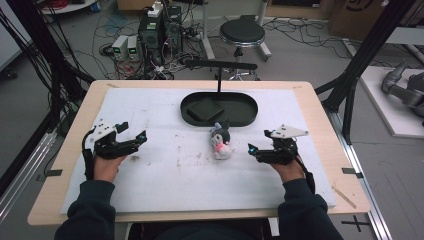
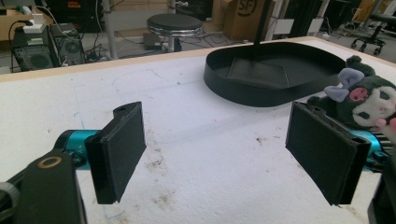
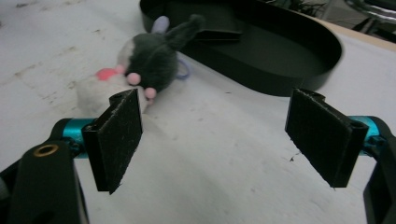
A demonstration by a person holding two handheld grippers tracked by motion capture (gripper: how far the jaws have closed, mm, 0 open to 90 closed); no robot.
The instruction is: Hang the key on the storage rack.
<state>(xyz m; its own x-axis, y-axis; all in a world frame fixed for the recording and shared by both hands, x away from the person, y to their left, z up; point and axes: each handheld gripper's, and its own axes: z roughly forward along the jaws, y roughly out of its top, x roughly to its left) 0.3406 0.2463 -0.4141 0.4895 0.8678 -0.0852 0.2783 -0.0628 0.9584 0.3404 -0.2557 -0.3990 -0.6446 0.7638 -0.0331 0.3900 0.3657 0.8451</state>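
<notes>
I had both sets of jaws spread wide with nothing between them. My right gripper [image 1: 261, 149] hovered low over the white pad [image 1: 165, 175], its jaws pointing toward the plush toy [image 1: 220, 141], which lay just beside them. In the right gripper view the plush toy [image 3: 142, 70] sat close behind the left-hand jaw, not touching it as far as I could tell. My left gripper [image 1: 131, 138] sat well apart from the toy, on the other side of the pad. The toy lay on its side near the middle of the counter [image 1: 75, 150], just in front of the black oval tray [image 1: 245, 117]. A thin black post rose from the tray's far edge.
</notes>
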